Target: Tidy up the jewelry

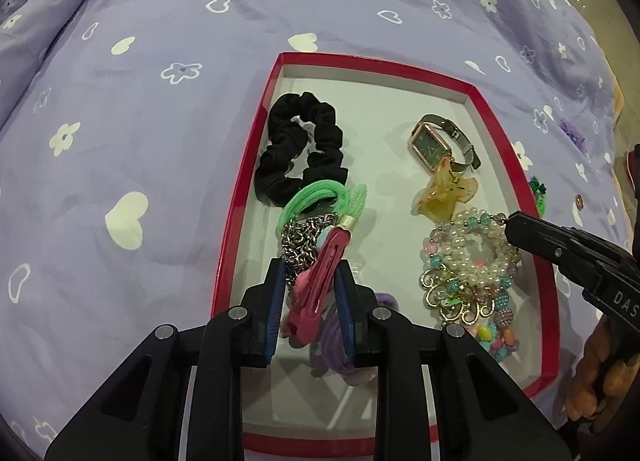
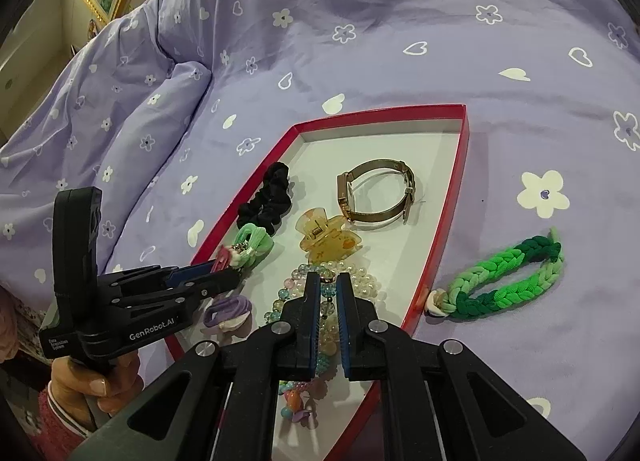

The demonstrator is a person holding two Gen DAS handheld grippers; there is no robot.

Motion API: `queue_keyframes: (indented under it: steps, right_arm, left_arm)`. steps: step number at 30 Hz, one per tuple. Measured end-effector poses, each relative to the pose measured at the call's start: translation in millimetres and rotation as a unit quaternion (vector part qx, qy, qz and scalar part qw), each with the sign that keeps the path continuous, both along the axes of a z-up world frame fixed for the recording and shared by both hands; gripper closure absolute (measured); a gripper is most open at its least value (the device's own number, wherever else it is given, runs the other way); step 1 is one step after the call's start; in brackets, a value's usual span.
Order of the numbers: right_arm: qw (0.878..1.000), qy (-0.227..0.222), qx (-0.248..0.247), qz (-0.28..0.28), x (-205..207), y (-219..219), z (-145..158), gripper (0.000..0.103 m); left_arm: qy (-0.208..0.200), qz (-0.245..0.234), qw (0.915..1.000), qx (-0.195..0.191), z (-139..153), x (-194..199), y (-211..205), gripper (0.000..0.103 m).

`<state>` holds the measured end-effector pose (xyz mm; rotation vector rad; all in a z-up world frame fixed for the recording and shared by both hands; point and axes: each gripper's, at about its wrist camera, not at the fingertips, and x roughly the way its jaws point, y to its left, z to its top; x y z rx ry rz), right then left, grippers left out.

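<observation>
1. your left gripper [image 1: 310, 281] is closed on the pink clip [image 1: 316, 285], held over the near left part of the tray [image 1: 248, 165]; the clip's long axis runs away from you, along the fingers.
2. your right gripper [image 2: 329, 293] is nearly closed with a narrow gap, hovering over the bead pile [image 2: 320, 289]; i cannot tell whether it pinches a strand.
3. the one piece outside the tray is the green braid [image 2: 508, 281], lying on the bedsheet [image 2: 360, 41] just beside the tray's right rim.
4. the braid lies to the right of your right gripper, well apart from the left one, so the right hand looks the nearer for it. its long axis runs roughly across, its shell end close to the rim.
5. in the tray: black scrunchie [image 1: 300, 149], watch [image 1: 440, 141], amber claw [image 1: 444, 189], green tie [image 1: 320, 197], chain [image 1: 300, 241].
6. the sheet is soft and wrinkled, so the braid may sink and drag. the tray's far half is free.
</observation>
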<state>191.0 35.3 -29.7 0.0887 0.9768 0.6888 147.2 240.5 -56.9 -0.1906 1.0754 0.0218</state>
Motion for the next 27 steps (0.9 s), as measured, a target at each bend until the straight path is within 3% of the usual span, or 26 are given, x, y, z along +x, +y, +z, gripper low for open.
queue_keyframes:
  steps: [15,20,22,27]
  right_arm:
    - [1.0,0.006,-0.015,0.001,1.7,2.7,-4.4,0.092]
    - [1.0,0.012,-0.009,-0.003,2.1,2.0,-4.0,0.087]
    - [1.0,0.014,-0.005,-0.005,1.9,0.0,-3.7,0.081]
    - [1.0,0.016,0.01,-0.005,-0.5,-2.5,0.4,0.071]
  left_arm:
    - [-0.001,0.004,1.0,-0.006,-1.2,-0.6,0.6,0.077]
    - [-0.002,0.005,1.0,-0.004,0.7,-2.2,0.3,0.069]
    - [-0.004,0.005,1.0,-0.002,2.5,-3.2,-0.3,0.059]
    - [-0.009,0.006,0.9999,0.002,7.6,-4.9,-1.8,0.055]
